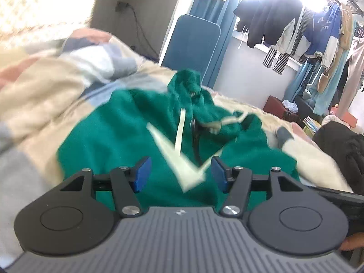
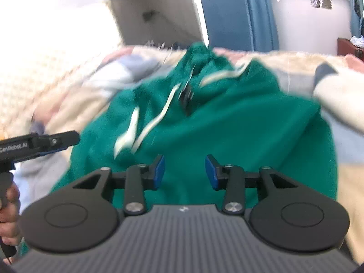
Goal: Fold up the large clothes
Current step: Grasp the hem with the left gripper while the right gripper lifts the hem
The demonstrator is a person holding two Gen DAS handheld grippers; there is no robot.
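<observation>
A patchwork blanket [image 1: 68,72] in cream, pink and grey-blue covers the bed, and on it the green hoodie [image 1: 127,136] is spread, front up, its white chevron mark [image 1: 182,166] and drawstrings [image 1: 179,134] showing, the hood bunched at the far end. The garment is judged laid out but not yet folded, so the step in hand appears to be positioning for a first grasp. The left gripper [image 1: 180,174] is held above the chest area, jaws apart, nothing between them; the right gripper [image 2: 184,172] likewise is seen parted and empty over the cloth. An edge or sleeve would next need to be pinched on each side.
</observation>
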